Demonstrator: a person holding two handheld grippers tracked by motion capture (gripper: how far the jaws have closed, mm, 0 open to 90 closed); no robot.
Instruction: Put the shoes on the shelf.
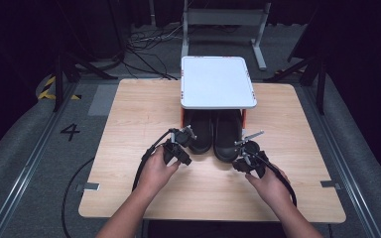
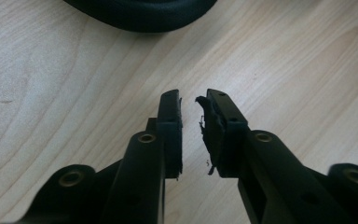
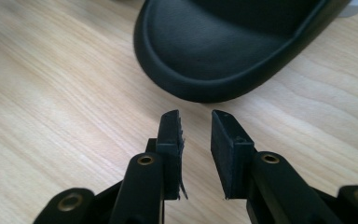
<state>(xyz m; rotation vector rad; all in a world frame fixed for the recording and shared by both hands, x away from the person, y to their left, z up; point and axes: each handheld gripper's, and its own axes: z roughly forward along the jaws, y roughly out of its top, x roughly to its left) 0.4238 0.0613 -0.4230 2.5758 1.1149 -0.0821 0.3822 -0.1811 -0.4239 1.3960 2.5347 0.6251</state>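
Two black slippers lie side by side under a small white-topped stand (image 1: 217,82), heels toward me. My left gripper (image 1: 187,141) is just left of the left slipper (image 1: 201,134), heel end. Its jaws (image 2: 189,100) stand a narrow gap apart over bare wood, with the slipper's edge (image 2: 140,14) ahead. My right gripper (image 1: 245,149) is at the heel of the right slipper (image 1: 226,139). Its jaws (image 3: 196,116) are open and hold nothing, a short way from the rounded heel (image 3: 223,51).
The stand has orange legs and sits at the far middle of the light wooden table (image 1: 139,109). Bare wood lies to the left, right and front of the slippers. A metal frame and cables (image 1: 149,42) are on the floor beyond the table.
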